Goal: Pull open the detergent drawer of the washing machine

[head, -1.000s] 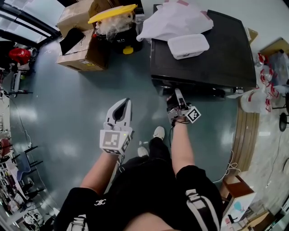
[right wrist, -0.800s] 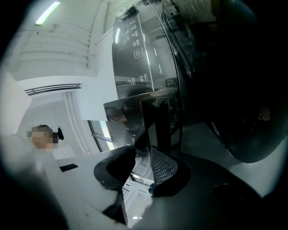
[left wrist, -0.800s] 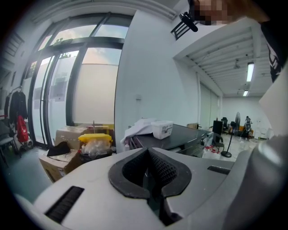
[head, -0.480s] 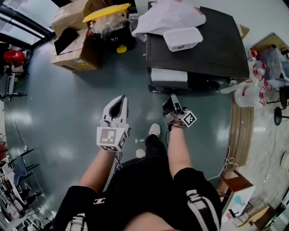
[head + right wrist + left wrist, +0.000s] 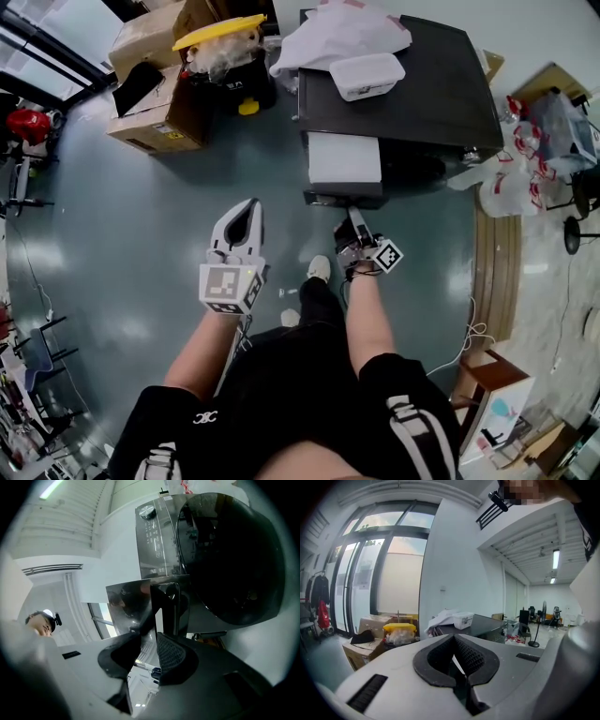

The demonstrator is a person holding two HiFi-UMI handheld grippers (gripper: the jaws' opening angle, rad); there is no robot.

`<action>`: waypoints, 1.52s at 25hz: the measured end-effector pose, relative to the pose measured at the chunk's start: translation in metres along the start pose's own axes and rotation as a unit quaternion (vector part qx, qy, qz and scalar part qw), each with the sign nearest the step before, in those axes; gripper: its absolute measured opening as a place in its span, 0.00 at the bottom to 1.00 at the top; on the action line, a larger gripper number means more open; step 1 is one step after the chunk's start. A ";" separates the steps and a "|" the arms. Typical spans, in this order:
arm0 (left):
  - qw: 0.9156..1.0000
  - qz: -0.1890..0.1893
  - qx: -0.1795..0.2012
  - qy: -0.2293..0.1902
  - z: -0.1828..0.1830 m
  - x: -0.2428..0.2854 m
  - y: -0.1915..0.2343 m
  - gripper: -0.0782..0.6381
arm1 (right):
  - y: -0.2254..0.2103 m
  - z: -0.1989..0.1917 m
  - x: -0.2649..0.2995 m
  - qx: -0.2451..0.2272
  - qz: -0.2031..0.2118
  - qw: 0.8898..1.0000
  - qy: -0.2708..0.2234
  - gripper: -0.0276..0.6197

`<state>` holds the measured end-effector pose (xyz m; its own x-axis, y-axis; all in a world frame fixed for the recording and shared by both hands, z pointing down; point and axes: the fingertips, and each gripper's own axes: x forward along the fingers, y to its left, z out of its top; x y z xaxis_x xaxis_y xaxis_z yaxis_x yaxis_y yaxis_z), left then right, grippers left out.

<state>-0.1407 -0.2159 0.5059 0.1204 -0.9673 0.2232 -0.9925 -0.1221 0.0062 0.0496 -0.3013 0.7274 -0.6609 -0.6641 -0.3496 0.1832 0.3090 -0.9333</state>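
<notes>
- Step in hand is the pull: our right tool (image 5: pixel 353 214) is clamped on the front panel of the drawer (image 5: pixel 344 157), which stands well out of the washing machine (image 5: pixel 422 84) ahead of it.
- Beside it, our left tool (image 5: pixel 249 208) hangs closed and empty.
- Next, we judge, comes a straight draw back toward us until the drawer stops.
- Open floor (image 5: pixel 141 216) lies left of both tools; our shoe (image 5: pixel 322 269) sits just behind the right one.

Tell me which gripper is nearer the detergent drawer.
Right. The right gripper is clamped on the front of the pulled-out drawer. The left gripper is shut and empty over the floor, off to the drawer's left.
</notes>
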 end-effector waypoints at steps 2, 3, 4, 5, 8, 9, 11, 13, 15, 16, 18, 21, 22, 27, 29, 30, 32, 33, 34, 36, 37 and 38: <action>1.000 -0.003 0.001 -0.005 0.000 -0.009 -0.005 0.11 | 0.002 -0.004 -0.010 -0.003 -0.004 1.000 -0.002 0.21; 1.000 -0.004 0.002 -0.008 0.001 -0.014 -0.007 0.11 | 0.004 -0.005 -0.014 -0.004 -0.006 1.000 -0.004 0.21; 1.000 -0.005 0.002 -0.010 0.001 -0.018 -0.009 0.11 | 0.006 -0.007 -0.018 -0.006 -0.008 1.000 -0.005 0.21; 1.000 -0.005 0.002 -0.012 0.002 -0.023 -0.010 0.11 | 0.008 -0.008 -0.021 -0.007 -0.008 1.000 -0.007 0.21; 1.000 -0.006 0.002 -0.015 0.001 -0.037 -0.013 0.11 | 0.013 -0.013 -0.034 -0.010 -0.013 1.000 -0.010 0.21; 1.000 -0.007 0.002 -0.015 0.000 -0.041 -0.014 0.11 | 0.014 -0.015 -0.038 -0.010 -0.015 1.000 -0.012 0.21; 1.000 -0.009 0.003 -0.014 -0.001 -0.047 -0.016 0.11 | 0.017 -0.019 -0.045 -0.007 -0.019 1.000 -0.016 0.21; 1.000 -0.012 0.003 -0.014 -0.002 -0.052 -0.018 0.11 | 0.020 -0.022 -0.052 -0.007 -0.023 1.000 -0.019 0.21; 1.000 -0.015 0.003 -0.016 -0.001 -0.056 -0.021 0.11 | 0.021 -0.025 -0.059 -0.010 -0.025 0.999 -0.018 0.21; 1.000 -0.016 0.003 -0.017 0.000 -0.058 -0.023 0.11 | 0.022 -0.026 -0.062 -0.011 -0.026 0.999 -0.017 0.21; 1.000 -0.019 0.004 -0.019 0.001 -0.062 -0.025 0.11 | 0.024 -0.028 -0.067 -0.011 -0.026 0.999 -0.017 0.21; 1.000 -0.020 0.006 -0.020 0.001 -0.067 -0.028 0.11 | 0.027 -0.031 -0.072 -0.010 -0.026 0.999 -0.020 0.21; 1.000 -0.020 0.006 -0.021 0.002 -0.069 -0.029 0.11 | 0.027 -0.032 -0.075 -0.011 -0.027 0.999 -0.020 0.21; 0.999 -0.021 0.006 -0.025 0.004 -0.077 -0.031 0.11 | 0.032 -0.037 -0.086 -0.008 -0.029 0.999 -0.023 0.21; 0.999 -0.021 0.004 -0.026 0.003 -0.079 -0.029 0.11 | 0.032 -0.039 -0.089 -0.008 -0.031 0.999 -0.024 0.21; 0.999 -0.021 0.003 -0.026 0.003 -0.080 -0.028 0.11 | 0.032 -0.040 -0.090 -0.010 -0.033 0.999 -0.025 0.21; 0.999 -0.022 0.002 -0.027 0.002 -0.083 -0.027 0.11 | 0.030 -0.039 -0.092 -0.014 -0.038 0.999 -0.029 0.21; 0.999 -0.022 0.002 -0.027 0.002 -0.084 -0.027 0.11 | 0.028 -0.039 -0.094 -0.016 -0.043 0.998 -0.032 0.21; 0.999 -0.022 0.002 -0.028 0.001 -0.086 -0.028 0.11 | 0.026 -0.038 -0.096 -0.017 -0.048 0.998 -0.035 0.21; 0.999 -0.023 0.002 -0.028 -0.001 -0.090 -0.028 0.11 | 0.025 -0.039 -0.099 -0.019 -0.056 0.998 -0.037 0.21; 0.999 -0.023 0.003 -0.028 -0.002 -0.093 -0.028 0.11 | 0.025 -0.039 -0.100 -0.021 -0.061 0.997 -0.037 0.21; 0.999 -0.023 0.003 -0.027 -0.002 -0.095 -0.028 0.11 | 0.025 -0.040 -0.100 -0.023 -0.067 0.997 -0.037 0.20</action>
<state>-0.1249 -0.1204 0.4868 0.1674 -0.9712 0.1695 -0.9857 -0.1682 0.0095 0.0917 -0.1998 0.7425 -0.6218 -0.7488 -0.2296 0.0629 0.2444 -0.9676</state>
